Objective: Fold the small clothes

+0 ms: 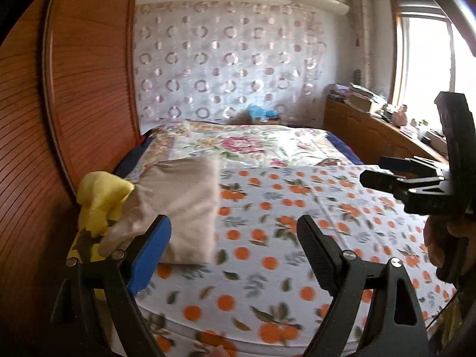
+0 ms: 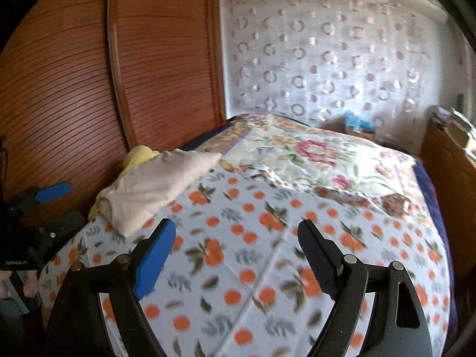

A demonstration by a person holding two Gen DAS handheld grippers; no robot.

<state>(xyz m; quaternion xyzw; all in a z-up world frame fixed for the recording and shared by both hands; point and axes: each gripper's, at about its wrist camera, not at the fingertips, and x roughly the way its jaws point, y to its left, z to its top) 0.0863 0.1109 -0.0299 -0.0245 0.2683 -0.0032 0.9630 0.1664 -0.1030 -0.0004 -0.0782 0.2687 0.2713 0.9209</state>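
- Evidently a finished piece, the folded beige garment (image 1: 178,205) sits at the left edge of the orange-print sheet (image 1: 267,238), stacked against a yellow cloth (image 1: 98,199), probably to keep the middle free.
- Just right of it in the left-wrist view, the left gripper (image 1: 235,253) hangs with jaws wide apart and empty.
- At far right the right gripper (image 1: 377,172), equally spread, holds nothing, well apart from the garment.

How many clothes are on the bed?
2 that I can see: a folded beige cloth near the bed's left edge, and a yellow one partly tucked under it beside the wooden wall. More may be hidden beneath.
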